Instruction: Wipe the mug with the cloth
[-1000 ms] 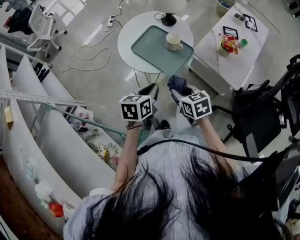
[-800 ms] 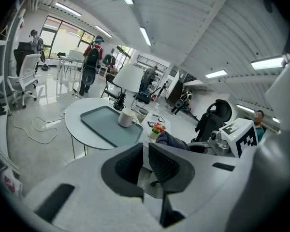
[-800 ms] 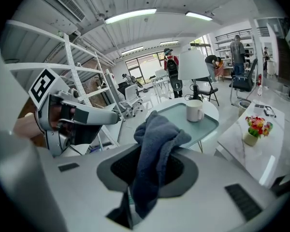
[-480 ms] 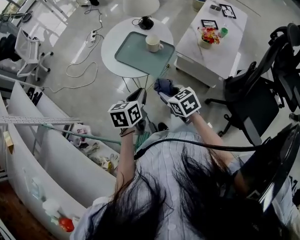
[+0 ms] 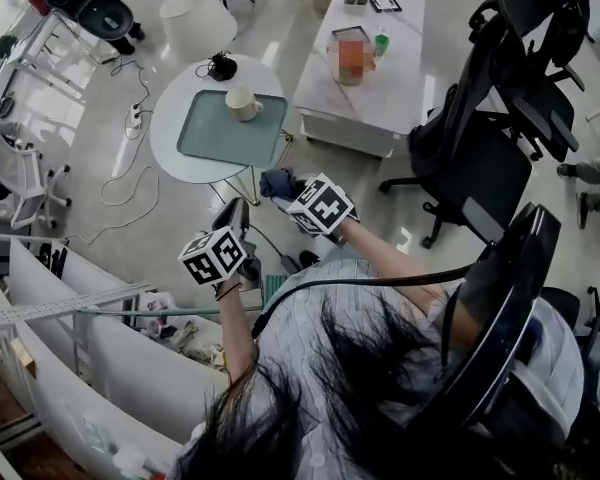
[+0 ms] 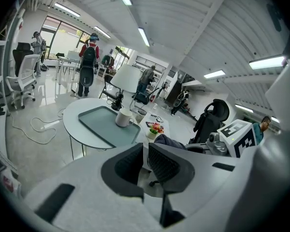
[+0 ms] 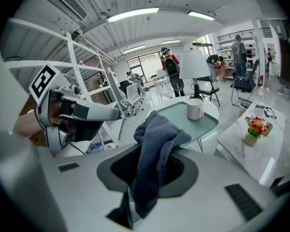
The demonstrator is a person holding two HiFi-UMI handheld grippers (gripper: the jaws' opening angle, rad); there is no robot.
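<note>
Both forearms reach forward from the body, side by side; the right gripper [image 5: 288, 190] pinches the dark blue cloth [image 7: 157, 144], which bunches above its jaws and hangs down between them; the left gripper [image 6: 145, 153], just beside it, has its jaws drawn almost together on nothing; the mug [image 5: 242, 103] stands on a tray [image 5: 195, 138] well ahead of both grippers.

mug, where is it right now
In the head view the mug stands upper left, on the far right corner of the green tray on the round white table, near the black lamp base.
</note>
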